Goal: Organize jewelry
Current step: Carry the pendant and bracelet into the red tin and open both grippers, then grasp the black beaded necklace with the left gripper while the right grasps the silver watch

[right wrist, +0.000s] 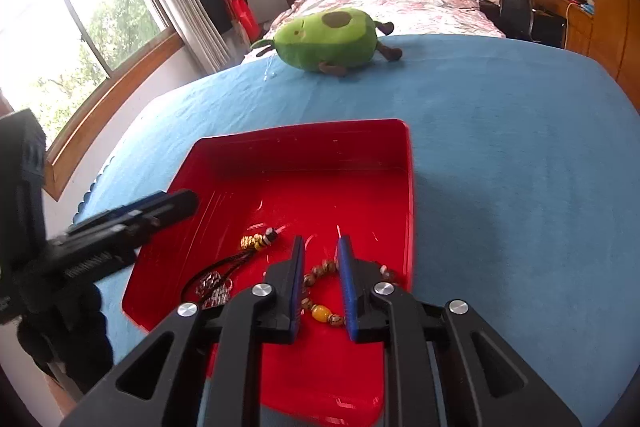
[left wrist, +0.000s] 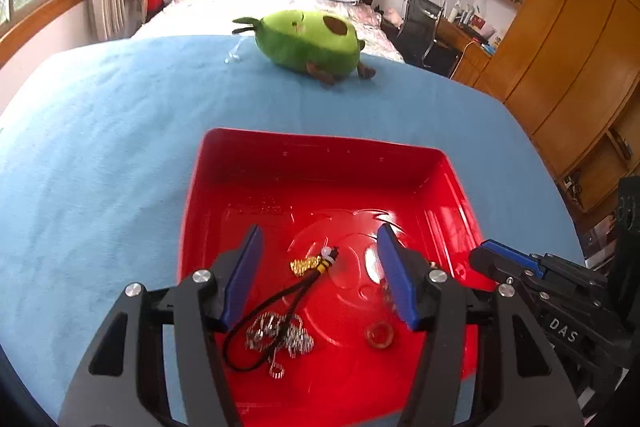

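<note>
A red tray (left wrist: 320,155) sits on the blue cloth and holds the jewelry. In it lie a black cord with a gold charm (left wrist: 310,265), a silver chain (left wrist: 280,337) and an amber ring (left wrist: 379,335). My left gripper (left wrist: 320,275) is open above them, empty. In the right wrist view the tray (right wrist: 406,187) also holds a brown bead bracelet (right wrist: 322,313). My right gripper (right wrist: 322,287) is open, its jaws on either side of the bracelet without closing on it. The cord charm (right wrist: 258,239) and chain (right wrist: 212,287) lie to the left of it.
A green avocado plush (left wrist: 308,41) lies at the far edge of the blue cloth (left wrist: 100,147). A small clear item (left wrist: 234,57) lies left of it. Behind are a bed, a desk with a chair and wooden wardrobes.
</note>
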Motion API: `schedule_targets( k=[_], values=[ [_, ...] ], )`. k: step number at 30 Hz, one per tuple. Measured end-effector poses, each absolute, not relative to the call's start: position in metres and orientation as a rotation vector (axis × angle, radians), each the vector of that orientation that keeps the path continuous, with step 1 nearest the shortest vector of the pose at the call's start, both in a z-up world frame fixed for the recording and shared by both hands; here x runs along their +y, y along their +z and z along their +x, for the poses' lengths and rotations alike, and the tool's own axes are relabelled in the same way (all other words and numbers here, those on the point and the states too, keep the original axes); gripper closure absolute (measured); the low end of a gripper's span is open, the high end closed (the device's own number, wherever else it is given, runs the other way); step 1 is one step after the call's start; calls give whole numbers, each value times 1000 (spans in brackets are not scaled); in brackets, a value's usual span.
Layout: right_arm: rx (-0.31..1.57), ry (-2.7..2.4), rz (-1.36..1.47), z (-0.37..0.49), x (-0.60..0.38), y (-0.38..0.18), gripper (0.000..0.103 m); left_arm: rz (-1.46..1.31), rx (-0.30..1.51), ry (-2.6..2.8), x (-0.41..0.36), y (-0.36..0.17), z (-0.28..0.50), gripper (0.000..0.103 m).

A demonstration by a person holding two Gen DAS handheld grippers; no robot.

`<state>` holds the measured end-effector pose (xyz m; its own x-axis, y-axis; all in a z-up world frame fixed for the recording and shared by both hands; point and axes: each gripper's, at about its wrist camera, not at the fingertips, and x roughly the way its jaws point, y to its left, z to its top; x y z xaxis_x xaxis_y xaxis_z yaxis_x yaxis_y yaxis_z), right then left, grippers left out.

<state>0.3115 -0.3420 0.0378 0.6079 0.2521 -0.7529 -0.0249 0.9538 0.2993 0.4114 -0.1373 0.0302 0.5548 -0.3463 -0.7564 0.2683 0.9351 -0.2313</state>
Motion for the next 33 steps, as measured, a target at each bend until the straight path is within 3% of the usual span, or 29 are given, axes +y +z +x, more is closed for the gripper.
schedule_targets(
  k=[10, 27, 33],
  values=[
    [942, 165, 223, 248, -347, 32, 85, -29, 921, -333, -126, 42, 345, 40],
    [987, 233, 288, 154, -343, 2, 85, 87, 1024, -400, -135, -6, 241, 38],
    [1021, 203, 285, 148, -340, -14, 77, 107, 1090, -403, -147, -36, 225, 38]
  ],
)
